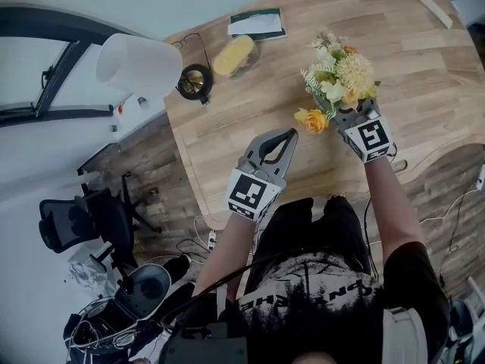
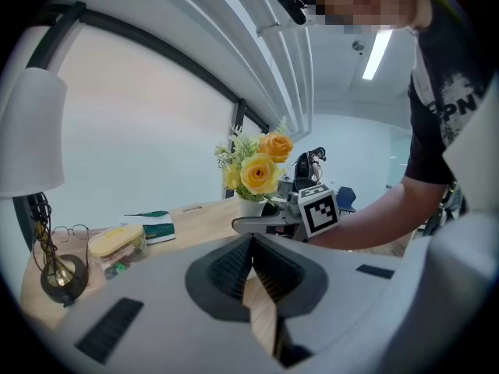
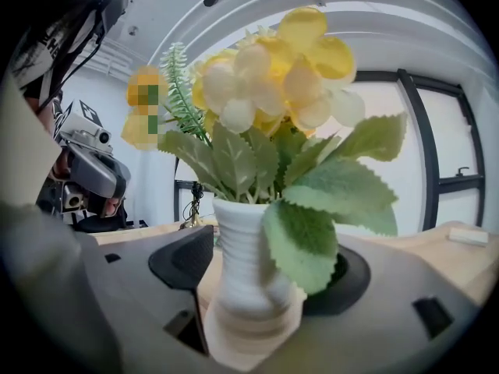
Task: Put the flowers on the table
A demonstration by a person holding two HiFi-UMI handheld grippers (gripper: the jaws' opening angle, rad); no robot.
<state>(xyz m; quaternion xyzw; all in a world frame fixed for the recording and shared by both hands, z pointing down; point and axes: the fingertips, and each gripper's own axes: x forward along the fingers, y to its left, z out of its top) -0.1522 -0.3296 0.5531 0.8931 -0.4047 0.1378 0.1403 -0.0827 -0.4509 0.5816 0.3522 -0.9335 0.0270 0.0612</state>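
Note:
A bunch of yellow and cream flowers (image 1: 341,74) with green leaves stands in a white ribbed vase (image 3: 245,263) on the wooden table (image 1: 409,59). My right gripper (image 1: 342,114) reaches around the vase from the near side. Its jaws stand wide, the vase upright between them with its base on the wood; a leaf hides the right pad. In the left gripper view the flowers (image 2: 261,166) and the right gripper (image 2: 273,223) sit straight ahead. My left gripper (image 1: 291,134) hovers over the table's near left part, shut with nothing in it.
A lamp with a white shade (image 1: 140,63) and round base (image 1: 195,82) stands at the table's left corner, with glasses (image 1: 189,44), a yellow-lidded box (image 1: 233,55) and a green book (image 1: 258,23) nearby. An office chair (image 1: 83,222) is on the floor to the left.

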